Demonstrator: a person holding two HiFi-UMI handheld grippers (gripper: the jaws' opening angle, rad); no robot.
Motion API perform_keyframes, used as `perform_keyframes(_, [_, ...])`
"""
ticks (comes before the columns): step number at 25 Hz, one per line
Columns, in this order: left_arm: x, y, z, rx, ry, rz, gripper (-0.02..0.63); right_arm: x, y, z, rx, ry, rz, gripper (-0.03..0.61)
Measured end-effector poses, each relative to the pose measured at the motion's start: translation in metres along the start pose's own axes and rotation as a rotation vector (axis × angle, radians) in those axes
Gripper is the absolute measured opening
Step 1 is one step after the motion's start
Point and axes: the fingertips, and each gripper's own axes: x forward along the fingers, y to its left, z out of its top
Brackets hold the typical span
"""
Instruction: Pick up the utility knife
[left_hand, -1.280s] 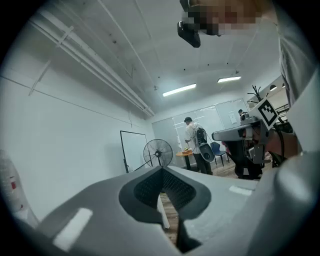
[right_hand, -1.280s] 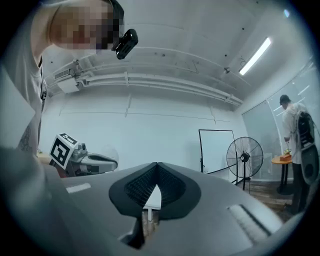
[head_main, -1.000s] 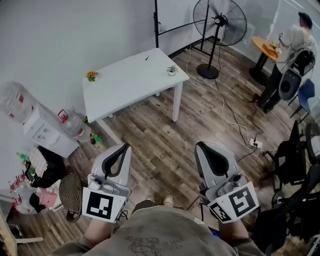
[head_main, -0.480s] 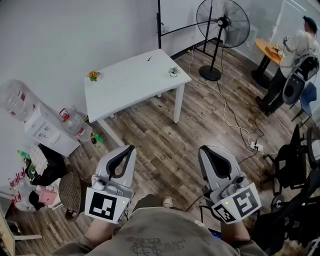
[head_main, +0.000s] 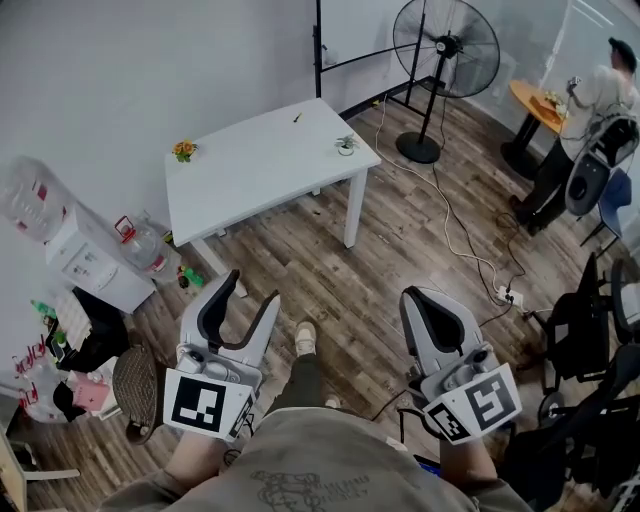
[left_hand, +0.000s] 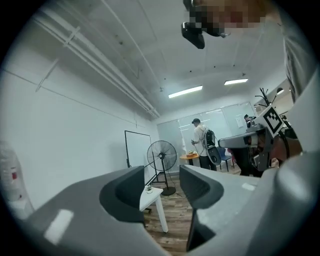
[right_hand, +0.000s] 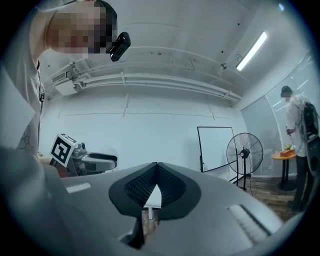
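Observation:
A white table (head_main: 250, 165) stands across the room, well beyond both grippers. Near its far edge lies a small thin yellowish object (head_main: 297, 117); it is too small to tell whether it is the utility knife. My left gripper (head_main: 253, 287) is held low in front of me with its jaws spread and nothing between them; the left gripper view (left_hand: 161, 175) shows the table's corner (left_hand: 150, 196) through the gap. My right gripper (head_main: 412, 294) hangs at the right, its jaws pressed together and empty, tips meeting (right_hand: 157, 165).
On the table are a small potted plant (head_main: 345, 143) and orange flowers (head_main: 183, 150). A standing fan (head_main: 445, 45) and floor cables (head_main: 460, 230) lie to the right. A person (head_main: 570, 130) stands at the back right. A water dispenser (head_main: 60, 240) and clutter sit left, office chairs (head_main: 590, 320) right.
The left gripper's jaws have opened; they were together before. My foot has stepped forward onto the wood floor between the grippers. The right gripper stays as it was.

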Motion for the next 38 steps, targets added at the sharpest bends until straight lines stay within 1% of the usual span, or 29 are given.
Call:
perform_keyframes(2, [0.007, 0.008, -0.007, -0.027, 0.016, 0.0, 0.218, 0.007, -0.007, -0.001, 0.0, -0.001, -0.007, 0.029])
perform_keyframes(5, [0.023, 0.021, -0.017, -0.045, 0.034, 0.001, 0.218, 0.022, -0.018, -0.005, 0.007, -0.001, -0.016, 0.029])
perform_keyframes(10, [0.056, 0.053, -0.025, -0.065, 0.023, 0.012, 0.216, 0.063, -0.044, -0.01, 0.007, 0.0, -0.043, 0.029])
perform_keyframes(15, [0.1, 0.099, -0.03, -0.078, 0.023, 0.017, 0.216, 0.123, -0.06, -0.018, -0.005, 0.039, -0.03, 0.029])
perform_keyframes(20, [0.154, 0.153, -0.03, -0.073, 0.028, 0.018, 0.216, 0.195, -0.079, -0.016, -0.013, 0.064, -0.019, 0.029])
perform_keyframes(28, [0.242, 0.236, -0.032, -0.056, 0.028, -0.011, 0.216, 0.307, -0.113, -0.012, -0.041, 0.085, -0.028, 0.029])
perform_keyframes(33, [0.282, 0.275, -0.044, -0.056, 0.028, -0.013, 0.207, 0.357, -0.132, -0.019, -0.048, 0.102, -0.042, 0.029])
perform_keyframes(38, [0.308, 0.291, -0.052, -0.071, 0.041, -0.029, 0.199, 0.382, -0.147, -0.032, -0.048, 0.148, -0.047, 0.028])
